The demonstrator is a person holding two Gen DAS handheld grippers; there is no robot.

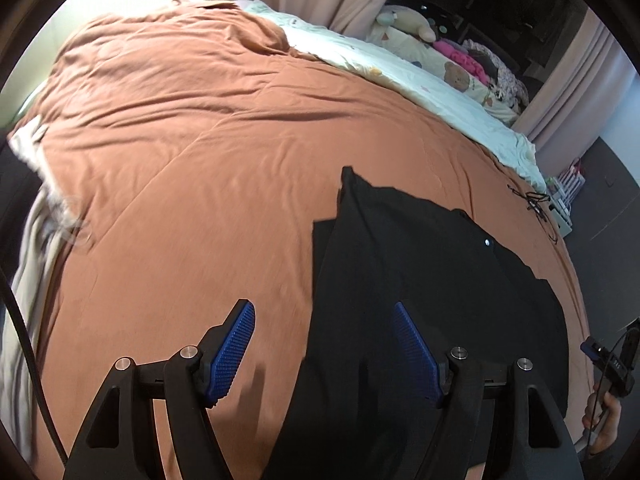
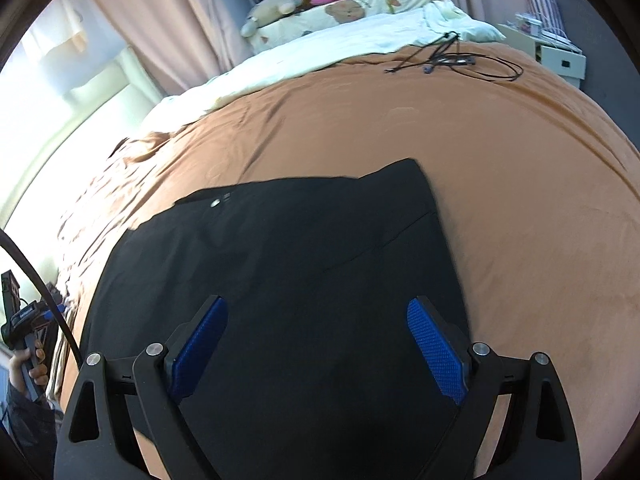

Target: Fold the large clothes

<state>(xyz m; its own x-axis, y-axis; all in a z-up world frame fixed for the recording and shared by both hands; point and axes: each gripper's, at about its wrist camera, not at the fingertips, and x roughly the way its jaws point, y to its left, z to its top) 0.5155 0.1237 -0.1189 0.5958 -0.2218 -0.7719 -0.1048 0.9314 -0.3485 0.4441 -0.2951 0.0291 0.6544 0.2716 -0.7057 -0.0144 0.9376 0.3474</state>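
A black garment [image 2: 280, 272] lies folded and flat on the bed's orange cover [image 1: 180, 152], toward the near edge, with a small silver button [image 2: 215, 202] showing on its upper layer. The left hand-held gripper [image 1: 324, 344] hangs above the garment's left border, jaws spread wide, nothing between the blue pads [image 1: 232, 352]; one pad sits over the orange cover, the other over black cloth. The right hand-held gripper [image 2: 318, 344] hovers over the garment's middle, jaws likewise spread and empty. Neither touches the cloth so far as can be seen. A pale quilt [image 2: 320, 52] runs along the far edge, with plush toys [image 2: 268, 10] beyond it. Black cables [image 2: 452, 60] lie on the cover near the far right corner.
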